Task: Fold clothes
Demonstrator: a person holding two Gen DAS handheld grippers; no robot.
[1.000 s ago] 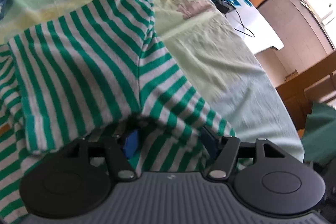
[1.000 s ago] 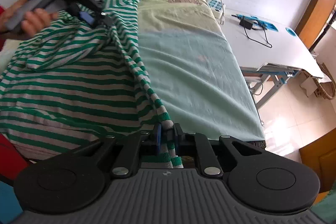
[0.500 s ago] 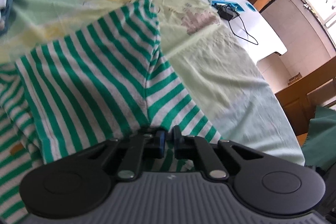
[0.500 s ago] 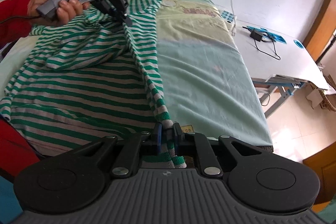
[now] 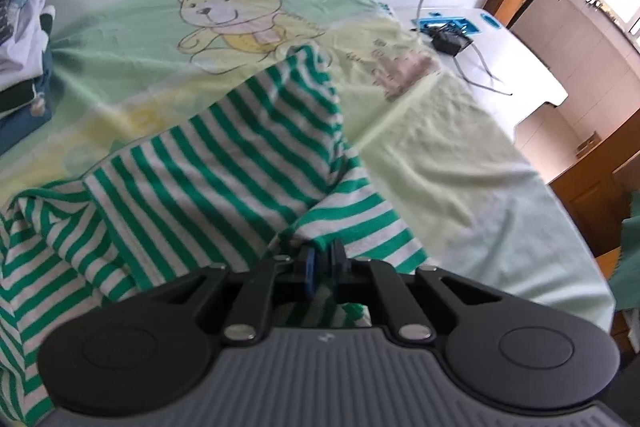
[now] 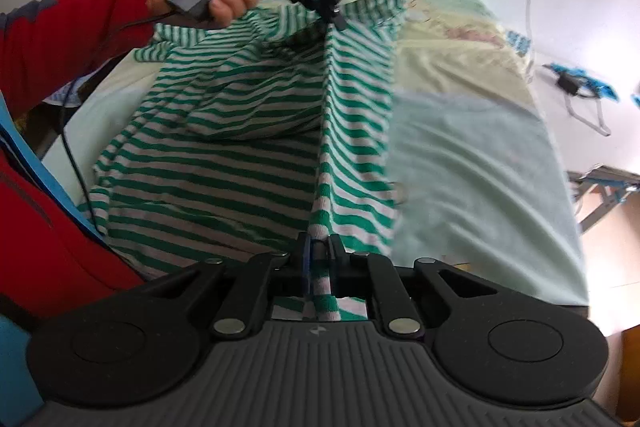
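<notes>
both tongs, left (image 5: 320,259) and right (image 6: 318,251), clamp the striped shirt (image 6: 248,147) (clothes pile (image 5: 20,39) beside) on the bed (image 6: 480,179)

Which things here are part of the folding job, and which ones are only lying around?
Belong to the job:
- striped shirt
- left gripper, shut on the shirt
- right gripper, shut on its edge
- bear blanket, the folding surface

Just lying about:
- pile of clothes
- white table
- black charger

The striped shirt (image 6: 248,131) is soft knit cloth, matt. The bed sheet (image 5: 460,163) looks like nubby terry cloth. Each gripper (image 5: 320,263) is matt black plastic with ribbed grey housing and shiny metal pivot pins.
</notes>
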